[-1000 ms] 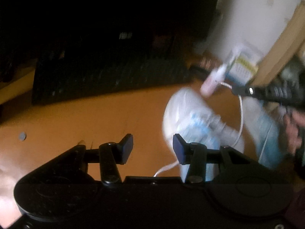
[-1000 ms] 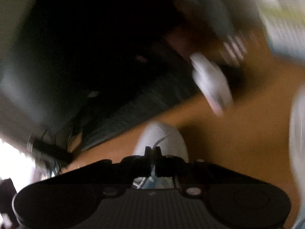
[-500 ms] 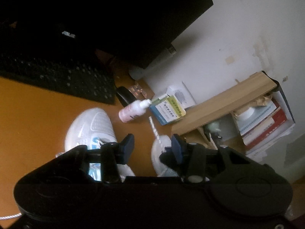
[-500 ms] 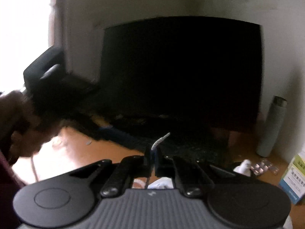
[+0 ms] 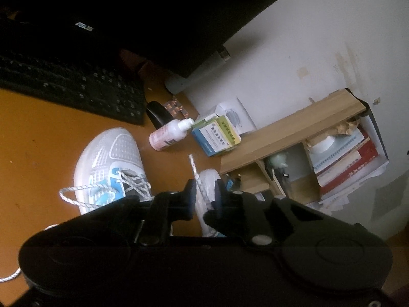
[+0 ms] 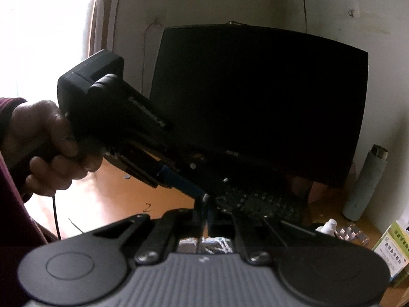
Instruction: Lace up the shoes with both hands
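Lacing looks only partly done on the white mesh sneaker (image 5: 110, 158) with blue panels: the speckled white lace (image 5: 133, 184) crosses through the lower eyelets, while a slack loop of it sags out to one side over the orange wooden desk (image 5: 38, 133). No knot or bow shows. The upper eyelets are hidden under the gripper body, so how many remain I cannot tell. By my reading, threading, tightening and tying are all left.

The sneaker lies flat on the desk, its long axis running from the hidden heel near the camera to the toe, which points toward the black keyboard (image 5: 76, 87). A second white shoe toe (image 5: 208, 179) sits just beside it.

The stiff lace tip (image 5: 193, 165) stands nearly upright, leaning a little, its length rising out from between the jaws of the left gripper (image 5: 203, 197). Those jaws have just been closing on it — the left wrist view shows a sliver of gap on one side, yet the right wrist view shows the blue pads (image 6: 184, 183) together at the tip. The right gripper (image 6: 205, 202) is clamped on the same strand just below — apparently a handover.
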Tool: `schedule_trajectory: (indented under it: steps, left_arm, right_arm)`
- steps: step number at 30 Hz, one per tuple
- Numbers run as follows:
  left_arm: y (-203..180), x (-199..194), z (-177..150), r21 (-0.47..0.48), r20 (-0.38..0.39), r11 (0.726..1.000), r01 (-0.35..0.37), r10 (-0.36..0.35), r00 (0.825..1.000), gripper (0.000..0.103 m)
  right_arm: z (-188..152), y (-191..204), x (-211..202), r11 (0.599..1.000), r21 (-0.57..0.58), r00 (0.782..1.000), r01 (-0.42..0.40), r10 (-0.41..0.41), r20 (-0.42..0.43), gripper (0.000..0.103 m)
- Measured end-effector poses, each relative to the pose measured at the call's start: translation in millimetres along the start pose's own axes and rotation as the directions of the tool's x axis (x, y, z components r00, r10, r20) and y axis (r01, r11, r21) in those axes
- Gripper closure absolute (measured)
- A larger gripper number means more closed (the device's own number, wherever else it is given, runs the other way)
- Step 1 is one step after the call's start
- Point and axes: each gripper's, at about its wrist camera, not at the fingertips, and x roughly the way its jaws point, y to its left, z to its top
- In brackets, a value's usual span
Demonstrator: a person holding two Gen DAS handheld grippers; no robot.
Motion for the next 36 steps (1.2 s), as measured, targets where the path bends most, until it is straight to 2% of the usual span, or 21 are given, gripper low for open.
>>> schedule_trajectory:
  steps: [6, 9, 10, 12, 13, 14, 15, 16, 17, 19, 20, 21, 22, 24, 26, 27, 28, 29, 32, 35, 36]
  left_arm:
    - [-1, -2, 0, 0.031, 0.006, 1.0, -0.002, 0.002, 1.0, 0.103]
    - [-1, -7, 9, 0.062, 0.026, 0.998, -0.026, 0.024, 0.999, 0.103]
    - [1, -11, 16, 0.075, 0.053, 0.996, -0.053, 0.049, 0.997, 0.103]
    - [0, -37, 38, 0.116, 0.165, 0.984, -0.138, 0.118, 0.979, 0.103]
    - [-1, -54, 51, 0.137, 0.235, 0.972, -0.189, 0.153, 0.96, 0.103]
    - [-4, -73, 64, 0.161, 0.314, 0.954, -0.251, 0.192, 0.93, 0.103]
    - [-11, -97, 75, 0.192, 0.41, 0.923, -0.334, 0.234, 0.881, 0.103]
    - [-18, -116, 83, 0.217, 0.489, 0.885, -0.411, 0.266, 0.831, 0.103]
    - [-25, -127, 86, 0.244, 0.541, 0.844, -0.477, 0.29, 0.79, 0.103]
    - [-39, -147, 90, 0.288, 0.634, 0.741, -0.606, 0.327, 0.701, 0.103]
    - [-43, -145, 88, 0.319, 0.65, 0.688, -0.652, 0.342, 0.679, 0.103]
    - [-44, -135, 84, 0.355, 0.635, 0.667, -0.655, 0.342, 0.693, 0.103]
    - [-43, -120, 76, 0.398, 0.608, 0.651, -0.647, 0.341, 0.717, 0.103]
    - [-40, -78, 53, 0.51, 0.534, 0.592, -0.624, 0.351, 0.769, 0.103]
    - [-37, -33, 22, 0.613, 0.435, 0.551, -0.566, 0.363, 0.824, 0.103]
    - [-38, -18, 8, 0.655, 0.399, 0.534, -0.535, 0.356, 0.845, 0.103]
    - [-41, -4, -6, 0.696, 0.374, 0.505, -0.509, 0.35, 0.859, 0.103]
    - [-44, 15, -24, 0.749, 0.338, 0.465, -0.472, 0.345, 0.876, 0.103]
    - [-50, 46, -56, 0.83, 0.252, 0.406, -0.382, 0.339, 0.906, 0.103]
    - [-50, 62, -77, 0.888, 0.198, 0.328, -0.321, 0.357, 0.913, 0.103]
    - [-50, 66, -83, 0.9, 0.183, 0.312, -0.304, 0.362, 0.914, 0.103]
  right_arm:
    - [1, -3, 6, 1.0, -0.005, 1.0, 0.0, 0.0, -0.006, 0.1]
    - [1, -6, 10, 1.0, 0.016, 1.0, 0.008, -0.008, -0.022, 0.093]
    - [2, -5, 10, 0.999, 0.028, 0.999, 0.017, -0.016, -0.03, 0.081]
    - [5, -8, 8, 0.998, 0.06, 1.0, 0.012, -0.011, -0.017, 0.081]
    - [5, -11, 8, 0.997, 0.07, 1.0, 0.014, -0.012, -0.018, 0.081]
    - [6, -13, 8, 0.997, 0.076, 0.999, 0.02, -0.018, -0.028, 0.08]
    - [5, -16, 8, 0.996, 0.084, 0.999, 0.024, -0.021, -0.042, 0.08]
    - [5, -18, 9, 0.995, 0.095, 0.998, 0.027, -0.022, -0.055, 0.079]
    - [3, -21, 9, 0.993, 0.111, 0.997, 0.035, -0.026, -0.075, 0.077]
    - [-2, -27, 15, 0.988, 0.143, 0.991, 0.055, -0.036, -0.132, 0.072]
    - [-6, -29, 20, 0.984, 0.163, 0.984, 0.066, -0.037, -0.175, 0.072]
    - [-8, -30, 23, 0.982, 0.174, 0.98, 0.07, -0.036, -0.194, 0.072]
    - [-12, -33, 30, 0.977, 0.202, 0.974, 0.075, -0.028, -0.227, 0.072]
    - [-19, -34, 36, 0.965, 0.249, 0.963, 0.079, -0.009, -0.271, 0.072]
    - [-27, -35, 44, 0.95, 0.301, 0.949, 0.086, 0.014, -0.316, 0.074]
    - [-30, -36, 45, 0.944, 0.318, 0.945, 0.089, 0.02, -0.327, 0.077]
    - [-34, -38, 47, 0.938, 0.334, 0.94, 0.095, 0.025, -0.339, 0.082]
    - [-39, -39, 48, 0.931, 0.35, 0.936, 0.103, 0.029, -0.352, 0.082]
    - [-38, -37, 48, 0.939, 0.33, 0.934, 0.097, 0.029, -0.357, 0.084]
    - [-36, -35, 48, 0.944, 0.316, 0.933, 0.094, 0.027, -0.358, 0.087]
    - [-36, -36, 47, 0.944, 0.316, 0.933, 0.096, 0.025, -0.358, 0.087]
